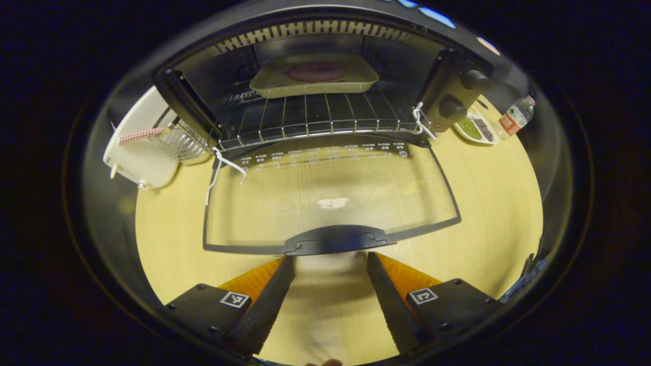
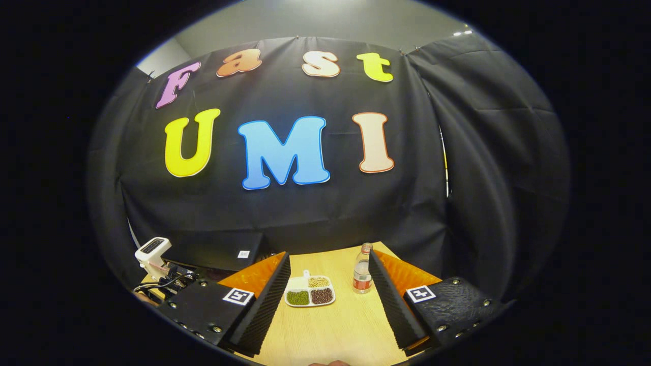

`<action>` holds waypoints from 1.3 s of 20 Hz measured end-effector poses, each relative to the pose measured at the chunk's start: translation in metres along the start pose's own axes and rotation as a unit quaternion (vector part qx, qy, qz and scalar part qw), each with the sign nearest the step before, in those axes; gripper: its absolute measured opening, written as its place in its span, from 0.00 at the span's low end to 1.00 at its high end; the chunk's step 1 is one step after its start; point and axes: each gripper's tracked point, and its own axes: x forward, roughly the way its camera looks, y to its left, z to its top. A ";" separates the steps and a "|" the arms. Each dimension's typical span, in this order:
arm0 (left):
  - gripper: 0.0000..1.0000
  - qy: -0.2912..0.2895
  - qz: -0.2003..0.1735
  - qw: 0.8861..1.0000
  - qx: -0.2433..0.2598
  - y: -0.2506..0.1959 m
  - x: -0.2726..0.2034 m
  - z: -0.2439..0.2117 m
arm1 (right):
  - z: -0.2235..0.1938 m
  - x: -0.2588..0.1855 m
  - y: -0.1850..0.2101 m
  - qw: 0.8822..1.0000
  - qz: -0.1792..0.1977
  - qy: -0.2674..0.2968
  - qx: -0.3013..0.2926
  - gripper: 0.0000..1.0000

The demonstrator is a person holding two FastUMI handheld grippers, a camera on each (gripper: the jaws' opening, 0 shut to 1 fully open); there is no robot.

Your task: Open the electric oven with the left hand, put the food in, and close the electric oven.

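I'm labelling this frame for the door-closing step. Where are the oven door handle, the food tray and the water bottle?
oven door handle (image 1: 335,240): left gripper view, middle of handle.
food tray (image 1: 269,84): left gripper view, its left rim.
water bottle (image 2: 361,278): right gripper view, its body.

Oven (image 1: 325,76) top cut off by frame edge. Round item in tray (image 1: 314,76) blurred, possibly the food.

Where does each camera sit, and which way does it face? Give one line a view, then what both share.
Left gripper view: rides the left gripper, facing the open oven, its glass door down, tray on the rack.
Right gripper view: rides the right gripper, facing the booth wall across the table.
Shared: divided dish, water bottle.
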 end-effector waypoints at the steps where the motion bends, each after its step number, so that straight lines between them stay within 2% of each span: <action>1: 0.98 0.004 -0.001 1.000 0.001 0.000 0.003 -0.001 | -0.001 -0.001 0.000 1.000 -0.001 0.001 -0.002 0.93; 9: 1.00 0.012 -0.005 1.000 -0.011 0.001 0.008 0.001 | -0.006 0.001 0.014 1.000 0.011 0.010 -0.007 0.93; 10: 0.98 0.013 -0.005 1.000 -0.010 0.001 0.007 0.001 | -0.005 0.001 0.016 1.000 0.015 0.010 -0.007 0.93; 14: 1.00 -0.011 0.001 1.000 -0.008 0.000 -0.009 0.004 | -0.002 -0.003 0.023 1.000 0.024 0.004 -0.012 0.93; 15: 0.93 -0.017 0.002 1.000 -0.007 0.000 -0.013 0.004 | -0.003 -0.004 0.024 1.000 0.026 0.004 -0.013 0.93; 17: 1.00 -0.027 0.004 1.000 -0.006 0.000 -0.021 0.007 | -0.003 -0.007 0.025 0.999 0.028 0.005 -0.013 0.93; 26: 0.98 -0.079 0.029 0.996 0.010 0.003 -0.039 0.024 | -0.009 -0.009 0.022 0.999 0.030 0.013 -0.025 0.93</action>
